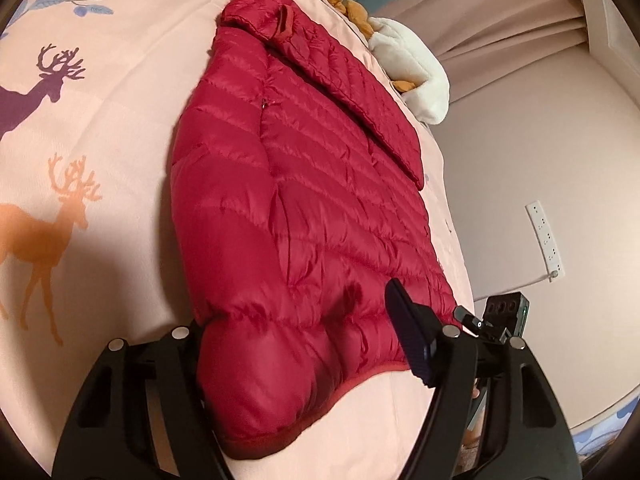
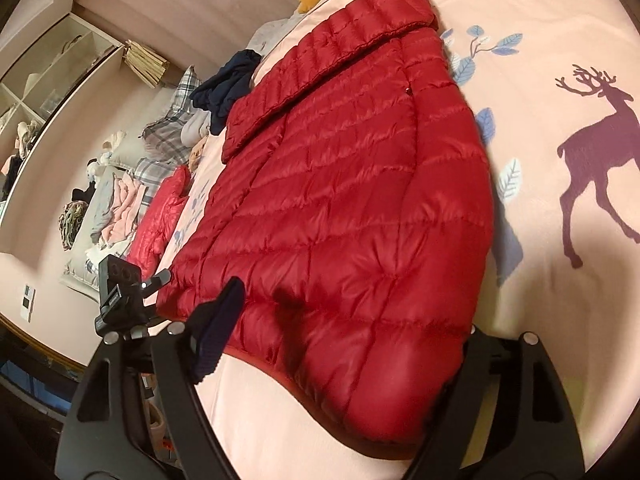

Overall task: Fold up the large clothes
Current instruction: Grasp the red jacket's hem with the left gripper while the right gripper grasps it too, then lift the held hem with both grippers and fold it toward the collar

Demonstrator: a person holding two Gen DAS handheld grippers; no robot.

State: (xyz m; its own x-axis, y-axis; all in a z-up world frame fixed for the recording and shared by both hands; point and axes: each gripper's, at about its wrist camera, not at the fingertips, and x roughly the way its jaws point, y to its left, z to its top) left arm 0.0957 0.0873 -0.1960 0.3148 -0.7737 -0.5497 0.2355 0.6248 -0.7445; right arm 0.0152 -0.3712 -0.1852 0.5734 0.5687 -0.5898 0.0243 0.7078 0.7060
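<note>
Both fisheye views sit low and close at the hem end of a red quilted down jacket spread on a pink deer-print bedspread, each looking along its own gripper fingers and tilted downward toward the collar at the top of frame. The left wrist view takes the hem's left corner, with the wall at right. The right wrist view takes the right corner, with shelves at left; both share the jacket and bedspread.
</note>
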